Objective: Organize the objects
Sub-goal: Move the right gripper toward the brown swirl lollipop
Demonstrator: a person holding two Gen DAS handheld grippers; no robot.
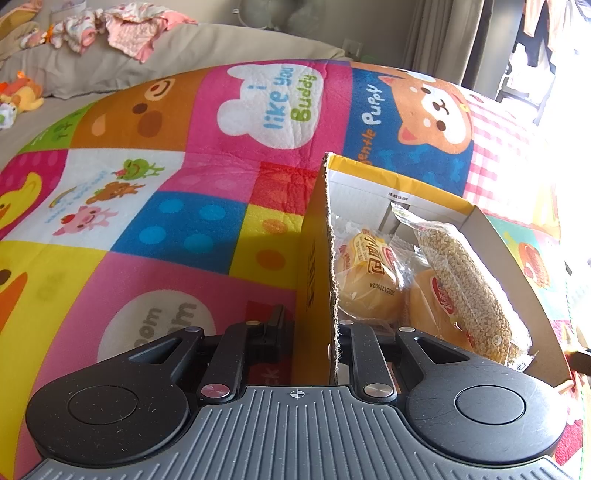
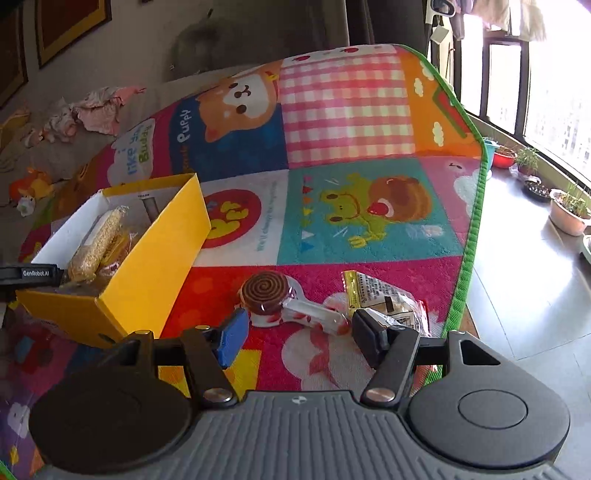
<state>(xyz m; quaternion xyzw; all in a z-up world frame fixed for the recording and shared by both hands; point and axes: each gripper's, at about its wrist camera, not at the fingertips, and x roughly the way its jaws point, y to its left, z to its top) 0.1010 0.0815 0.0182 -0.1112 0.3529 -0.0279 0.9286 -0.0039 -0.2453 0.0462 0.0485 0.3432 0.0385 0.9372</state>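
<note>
Right tool (image 2: 297, 334) hangs open above swirl snack (image 2: 266, 295); left tool (image 1: 312, 332) clamps yellow box (image 2: 147, 273) wall. Advise centring jaws before closing.

Play mat (image 2: 347, 122): patchwork of cartoon animal panels, lying under and ahead of the tool, green edging running along its right side. Clothes (image 1: 122, 29): pink and white heap sitting far ahead to the left on a beige sofa (image 1: 207, 51). Stuffed toy (image 2: 31, 188): orange, lying on the sofa at the far left. Potted plants (image 2: 569, 210): standing in a row beside the window (image 2: 554, 81), far right. Picture frames (image 2: 70, 26): hanging on the wall, upper left.
</note>
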